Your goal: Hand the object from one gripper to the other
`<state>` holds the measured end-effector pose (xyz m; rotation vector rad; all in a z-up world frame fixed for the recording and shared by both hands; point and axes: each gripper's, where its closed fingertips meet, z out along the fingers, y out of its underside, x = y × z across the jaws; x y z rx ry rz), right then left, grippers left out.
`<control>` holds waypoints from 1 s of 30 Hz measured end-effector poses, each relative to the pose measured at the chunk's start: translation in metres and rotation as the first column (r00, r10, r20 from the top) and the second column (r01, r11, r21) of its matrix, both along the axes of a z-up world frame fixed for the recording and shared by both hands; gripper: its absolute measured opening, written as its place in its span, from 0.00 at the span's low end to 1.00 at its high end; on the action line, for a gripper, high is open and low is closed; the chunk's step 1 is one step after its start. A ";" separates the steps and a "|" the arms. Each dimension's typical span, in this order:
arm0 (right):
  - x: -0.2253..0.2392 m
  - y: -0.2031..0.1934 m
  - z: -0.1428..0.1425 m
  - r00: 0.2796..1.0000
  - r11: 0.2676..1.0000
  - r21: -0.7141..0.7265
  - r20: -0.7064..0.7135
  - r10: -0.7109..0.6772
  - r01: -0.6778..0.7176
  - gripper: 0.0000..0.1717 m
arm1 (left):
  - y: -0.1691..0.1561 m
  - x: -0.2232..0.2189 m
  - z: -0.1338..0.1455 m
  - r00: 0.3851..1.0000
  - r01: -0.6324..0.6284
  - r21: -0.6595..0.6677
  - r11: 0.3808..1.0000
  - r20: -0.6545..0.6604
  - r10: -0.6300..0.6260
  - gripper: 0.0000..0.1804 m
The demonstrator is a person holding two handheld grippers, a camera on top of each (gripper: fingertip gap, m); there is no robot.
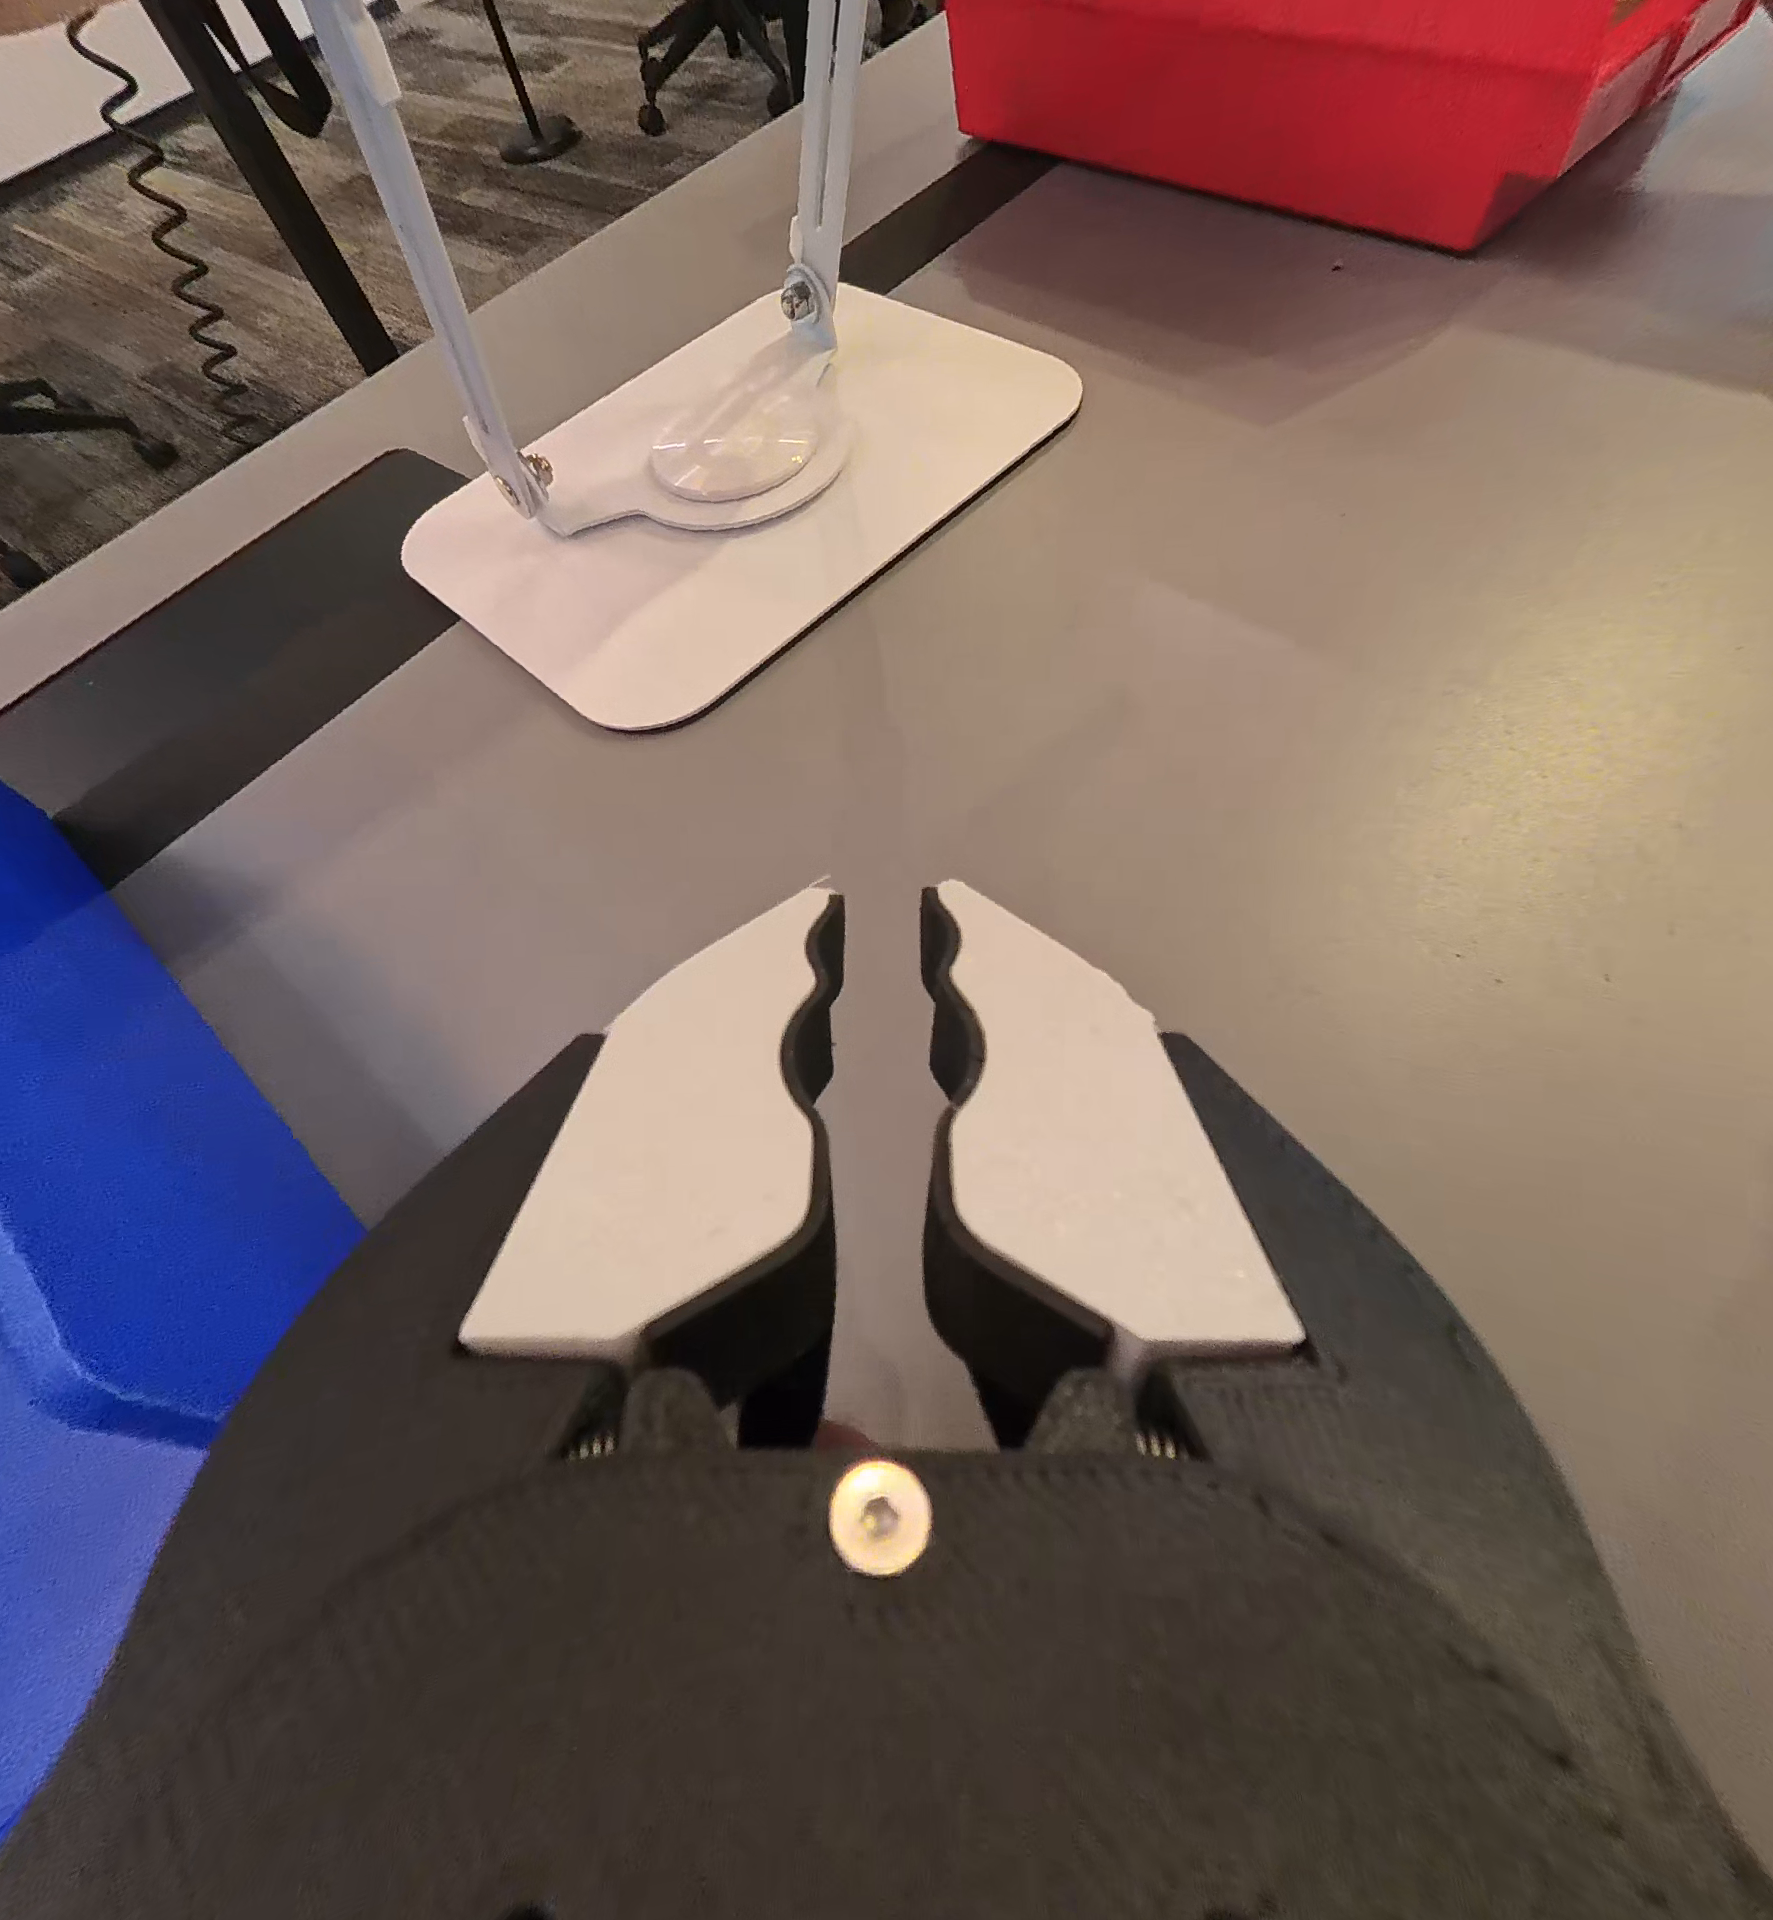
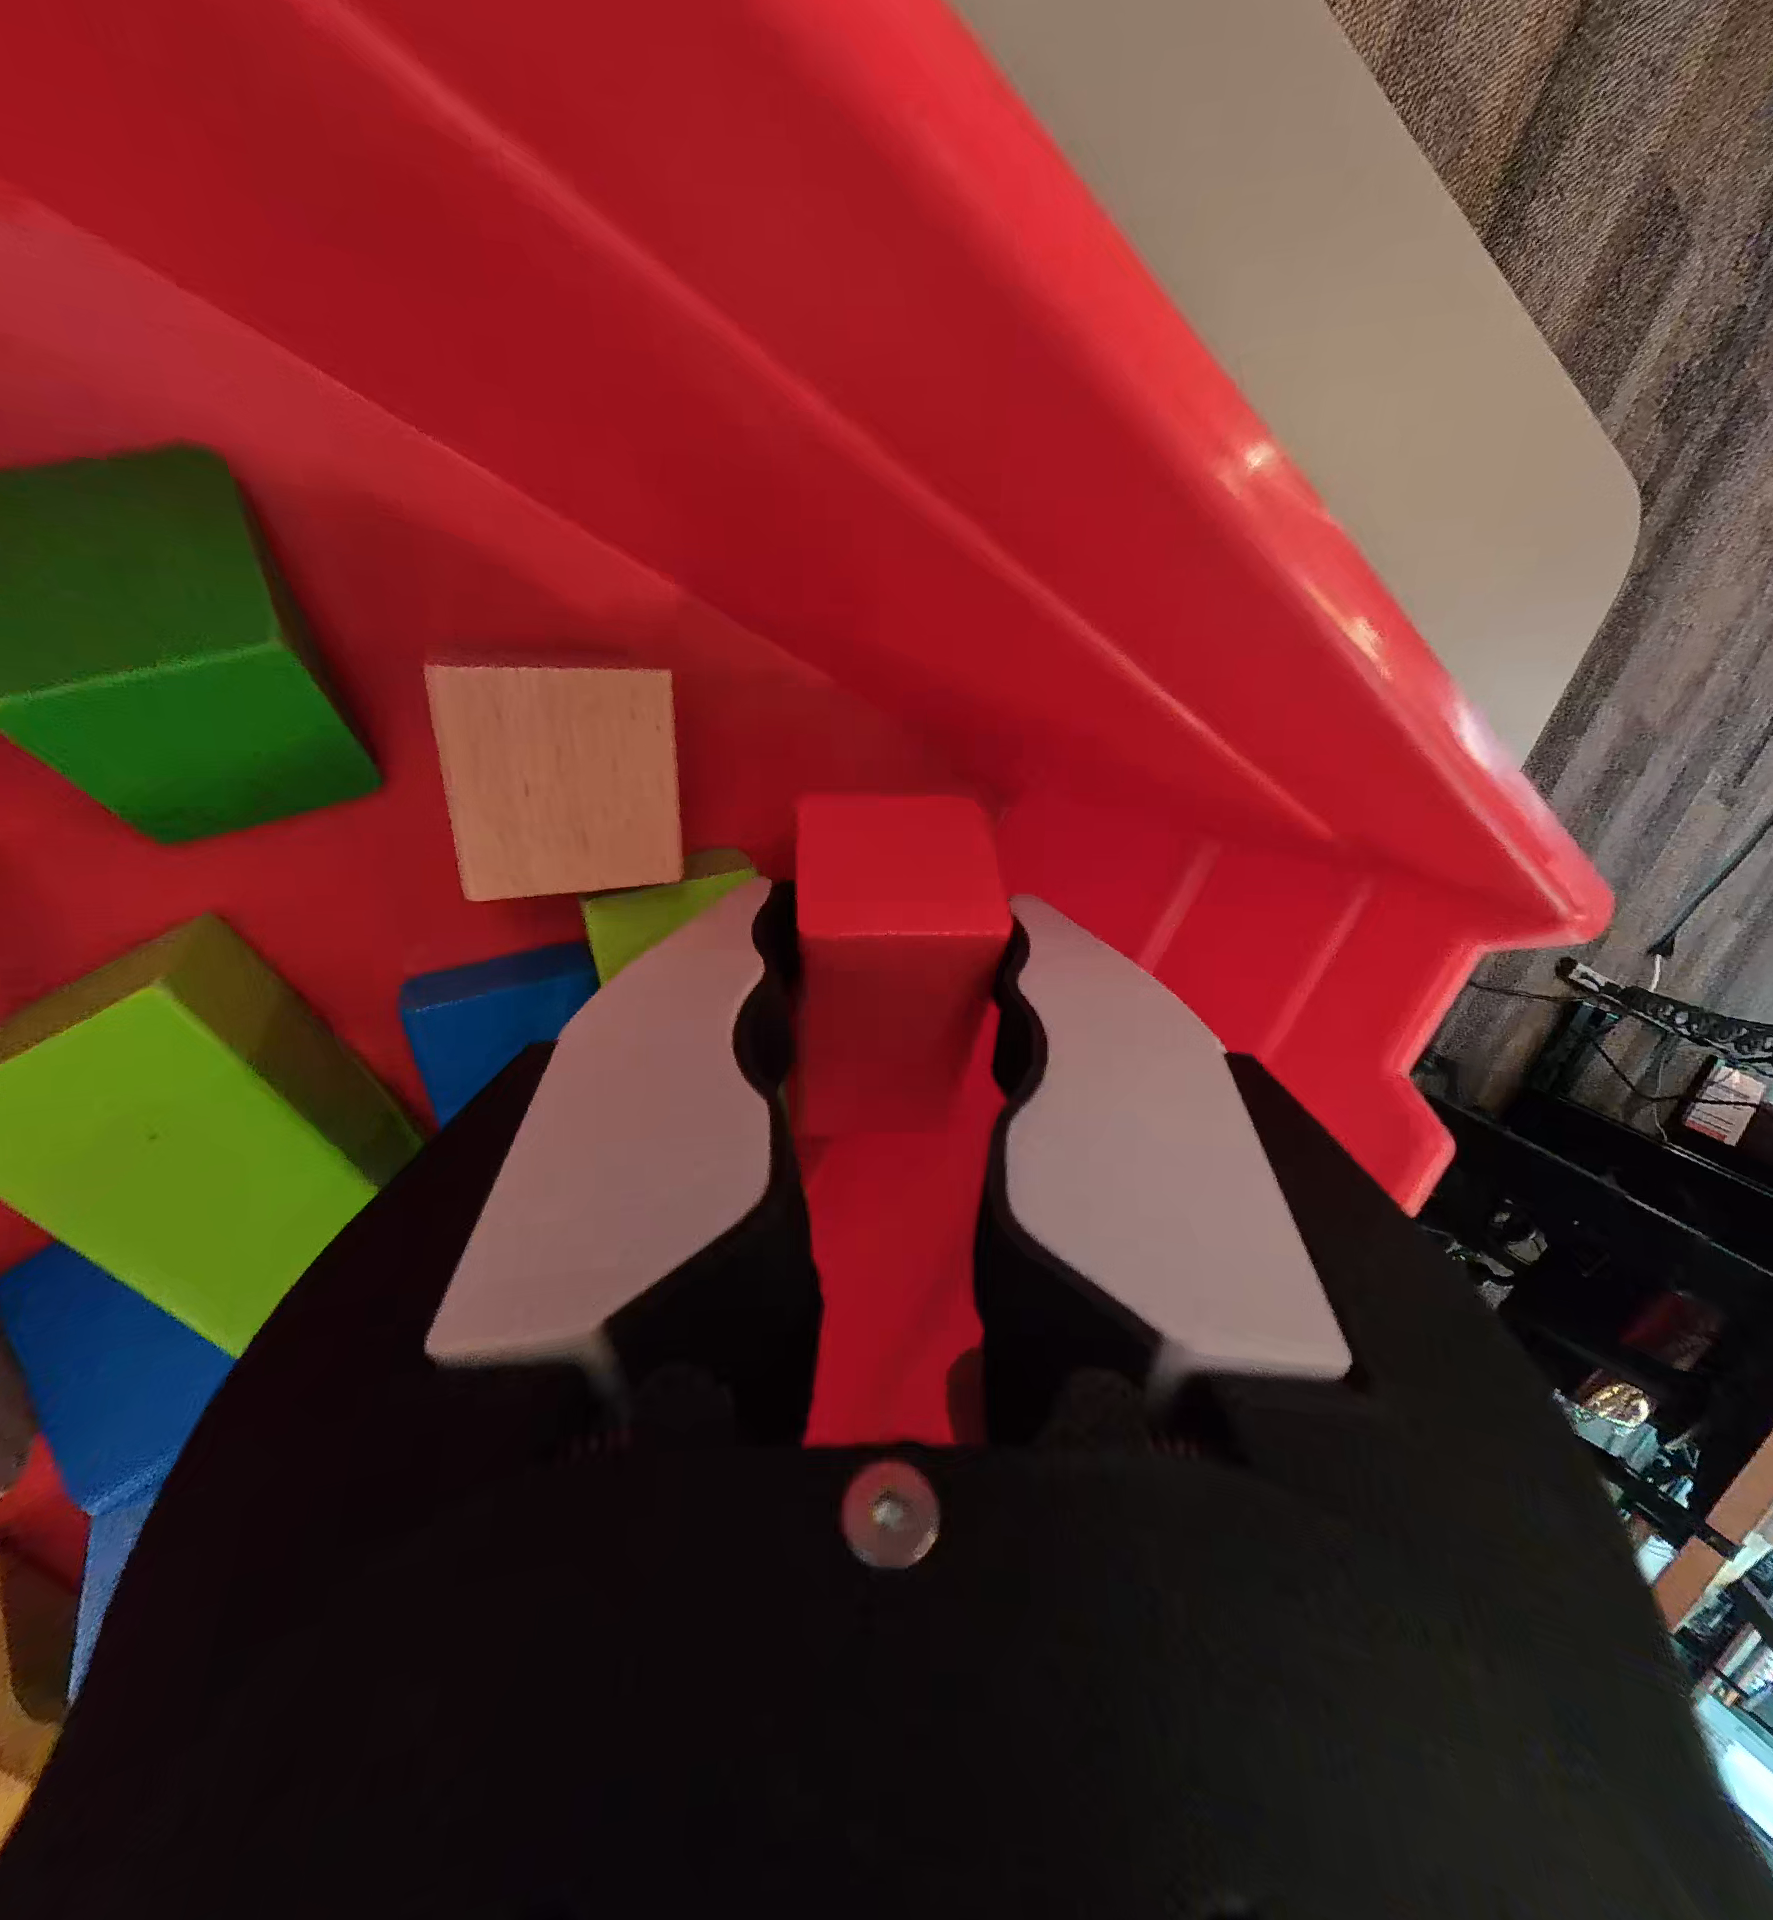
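Right wrist view: red block (image 2: 897, 935) long axis forward.

We see a grey table (image 1: 1381, 727) with a dark strip along its far edge and soft light pooling on its right side. Beyond it lies mottled grey-brown carpet (image 1: 51, 270), where black chair bases on castors (image 1: 716, 62) and a dark desk leg (image 1: 269, 177) stand. A coiled black cable (image 1: 175, 239) hangs there. In the right wrist view, dark shelving (image 2: 1640, 1195) holds what may be cluttered equipment.
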<state>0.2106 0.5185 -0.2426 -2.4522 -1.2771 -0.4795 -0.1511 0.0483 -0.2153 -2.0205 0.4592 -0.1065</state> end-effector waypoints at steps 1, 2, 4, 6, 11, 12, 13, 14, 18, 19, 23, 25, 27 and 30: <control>0.000 0.001 0.000 1.000 1.000 0.003 -0.002 -0.003 0.003 0.20 | 0.000 0.000 0.000 1.000 0.001 -0.001 1.000 0.000 -0.001 0.08; 0.000 0.001 0.000 1.000 1.000 0.006 -0.001 -0.005 0.005 0.20 | 0.000 0.001 -0.001 1.000 0.002 -0.002 1.000 0.002 -0.002 0.08; 0.000 0.002 0.000 1.000 1.000 0.015 0.003 -0.009 0.009 0.20 | 0.000 0.001 -0.001 1.000 0.003 -0.003 1.000 0.002 -0.003 0.08; 0.002 0.003 0.000 1.000 1.000 0.018 -0.002 -0.021 0.021 0.22 | 0.000 0.001 -0.001 1.000 0.004 -0.003 1.000 0.001 -0.004 0.08; 0.002 0.001 -0.002 1.000 1.000 0.009 -0.006 -0.026 0.026 0.19 | -0.001 0.001 0.000 1.000 0.002 -0.001 1.000 0.003 -0.002 0.08; 0.001 0.001 -0.002 1.000 1.000 0.008 -0.004 -0.025 0.025 0.19 | -0.001 0.001 0.000 1.000 0.001 0.000 1.000 0.003 -0.001 0.08; 0.000 -0.001 0.000 1.000 1.000 0.002 -0.008 -0.024 0.024 0.18 | -0.001 0.000 0.000 1.000 -0.001 0.000 1.000 0.002 0.001 0.08; -0.001 -0.003 0.003 1.000 1.000 0.002 -0.019 -0.022 0.022 0.18 | -0.001 0.000 0.000 1.000 -0.003 0.002 1.000 0.000 0.003 0.08; -0.006 -0.016 0.037 0.996 0.999 0.032 -0.082 -0.017 0.020 0.29 | 0.000 -0.005 -0.003 1.000 -0.018 0.004 1.000 -0.013 0.018 0.09; -0.010 -0.023 0.052 0.993 0.998 0.054 -0.121 -0.007 0.014 0.31 | 0.000 -0.006 -0.004 1.000 -0.020 0.002 1.000 -0.010 0.020 0.09; -0.030 -0.063 0.113 0.969 0.985 0.165 -0.230 0.091 -0.053 0.30 | 0.001 -0.006 -0.009 0.999 -0.018 -0.007 1.000 -0.028 0.018 0.11; -0.033 -0.091 0.137 0.970 0.970 0.217 -0.192 0.151 -0.108 0.32 | 0.001 -0.006 -0.009 0.999 -0.017 -0.003 1.000 -0.050 0.017 0.12; -0.037 -0.125 0.161 0.961 0.943 0.282 -0.162 0.226 -0.174 0.32 | 0.001 -0.006 -0.006 0.998 -0.018 0.009 1.000 -0.062 0.018 0.13; -0.047 -0.190 0.183 0.921 0.908 0.322 -0.193 0.339 -0.267 0.36 | 0.000 -0.007 -0.001 0.999 -0.022 0.027 0.999 -0.044 0.023 0.14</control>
